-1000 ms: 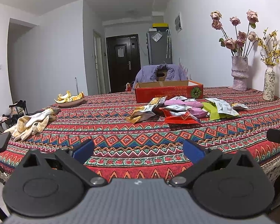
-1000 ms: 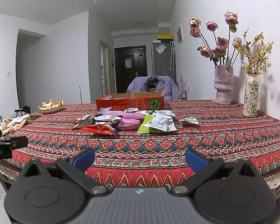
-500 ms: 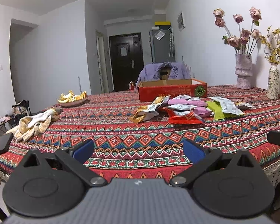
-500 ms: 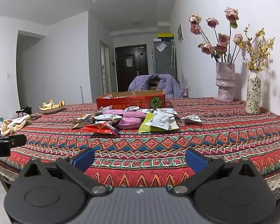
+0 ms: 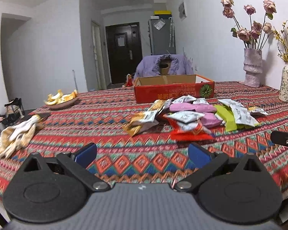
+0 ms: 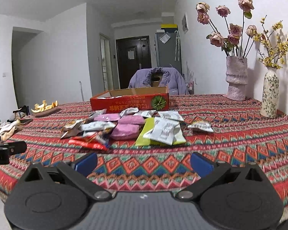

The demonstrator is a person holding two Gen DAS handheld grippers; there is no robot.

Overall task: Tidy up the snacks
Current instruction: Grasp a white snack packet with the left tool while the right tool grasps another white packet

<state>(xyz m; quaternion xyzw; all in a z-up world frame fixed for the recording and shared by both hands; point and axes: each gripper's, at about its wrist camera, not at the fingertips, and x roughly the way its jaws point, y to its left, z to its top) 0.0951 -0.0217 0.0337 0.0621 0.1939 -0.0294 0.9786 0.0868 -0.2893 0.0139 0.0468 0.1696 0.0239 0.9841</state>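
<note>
On the counter (image 6: 240,140), covered with a patterned cloth, the heap of snack packets (image 6: 124,126) is lying well ahead of both grippers, and just behind the heap the red cardboard box (image 6: 129,103) is standing open. The left gripper (image 5: 142,152) and the right gripper (image 6: 144,161) are both hovering near the front edge, each with its jaws standing wide apart and holding nothing.

The red packet (image 5: 190,133) is lying nearest to the left gripper, ahead and a little to its right, with its long axis running across the view. The green packet (image 6: 153,134) with a white packet (image 6: 163,132) on top is lying nearest to the right gripper, almost straight ahead, with its long axis pointing away toward the box. I judge that each hand is going to take the packet on its own side.

In the heap I am counting three pink packets (image 6: 124,128), one green, one red, and several white or silver ones that I cannot count exactly. One small packet (image 6: 200,125) is lying apart on the right. Two vases are standing at the wall: the rose vase (image 6: 237,78) and the speckled vase (image 6: 269,94).
</note>
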